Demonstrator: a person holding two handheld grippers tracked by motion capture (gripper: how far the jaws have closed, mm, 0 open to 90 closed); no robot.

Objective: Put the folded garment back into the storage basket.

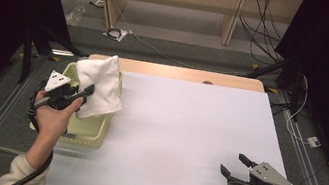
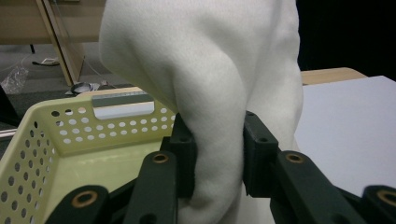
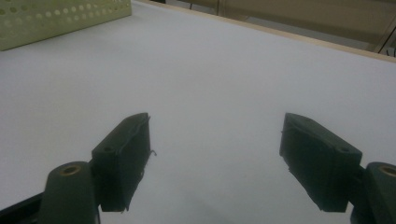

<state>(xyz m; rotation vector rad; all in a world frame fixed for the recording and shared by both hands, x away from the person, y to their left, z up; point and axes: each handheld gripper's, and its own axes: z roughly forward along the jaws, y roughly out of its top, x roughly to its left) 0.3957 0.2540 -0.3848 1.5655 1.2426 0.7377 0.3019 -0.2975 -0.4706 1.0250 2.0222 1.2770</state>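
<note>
A white cloth (image 1: 99, 84) hangs bunched above a pale yellow perforated basket (image 1: 89, 133) at the table's left edge. My left gripper (image 1: 87, 91) is shut on the cloth. In the left gripper view the fabric (image 2: 205, 70) is pinched between both black pads (image 2: 184, 147), with the basket (image 2: 51, 140) below and behind. My right gripper (image 1: 232, 165) rests low near the table's front right corner. Its jaws stand wide open over the bare white sheet (image 3: 210, 84), with nothing between them (image 3: 215, 161).
A white sheet covers the table (image 1: 187, 126), with a strip of wooden edge (image 1: 181, 72) at the far side. Beyond it are wooden shelf legs and loose cables on the floor. Black stands flank both sides. The basket's corner (image 3: 56, 18) appears far left in the right gripper view.
</note>
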